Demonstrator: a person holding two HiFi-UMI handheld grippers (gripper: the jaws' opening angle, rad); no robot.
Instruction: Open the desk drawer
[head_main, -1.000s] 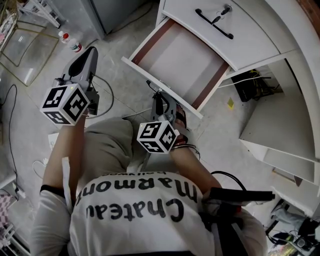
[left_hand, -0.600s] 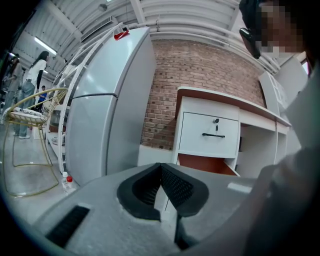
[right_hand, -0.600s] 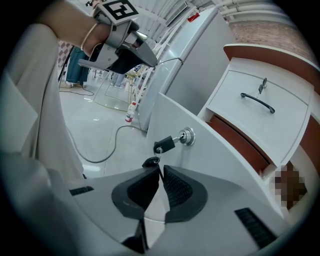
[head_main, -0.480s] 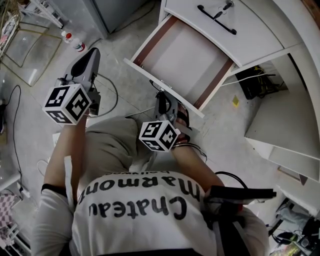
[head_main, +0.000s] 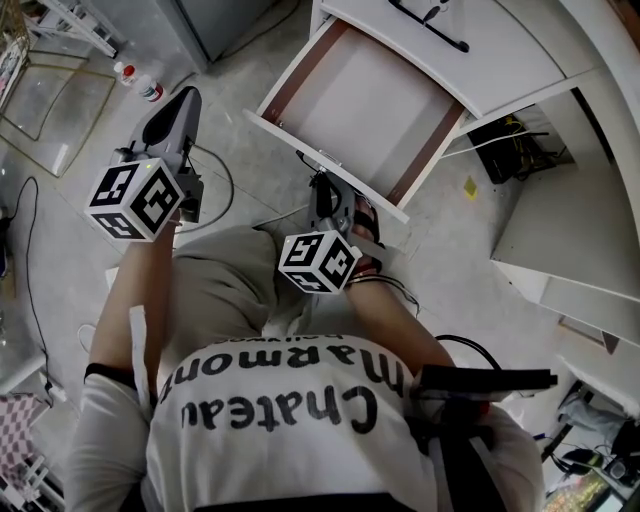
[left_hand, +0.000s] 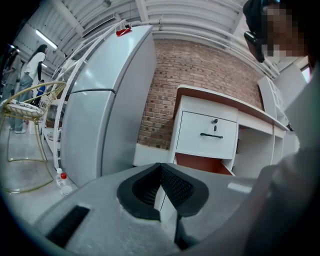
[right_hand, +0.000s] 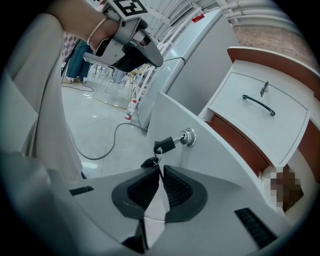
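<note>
The lower white desk drawer (head_main: 300, 143) stands pulled out, its bare inside showing from above. My right gripper (head_main: 322, 192) is at the middle of the drawer's front panel (right_hand: 220, 165), shut where the handle lies; the jaws hide the handle itself. A lock (right_hand: 188, 136) with a black key and fob (right_hand: 164, 146) sits just above the right gripper (right_hand: 161, 171). My left gripper (head_main: 178, 102) hangs over the floor left of the drawer, shut with nothing in it (left_hand: 161, 168). The open drawer (left_hand: 202, 164) shows beyond it.
The upper drawer (right_hand: 255, 117) is closed, with a black handle (right_hand: 258, 104). A grey fridge (left_hand: 107, 100) stands left of the desk. A bottle (head_main: 140, 84), a cable (head_main: 222, 190) and a wire stand (head_main: 40, 110) are on the floor. The person's legs are under both grippers.
The head view has shifted a little. The drawer stays pulled out about as far as before, and both grippers keep nearly the same places.
</note>
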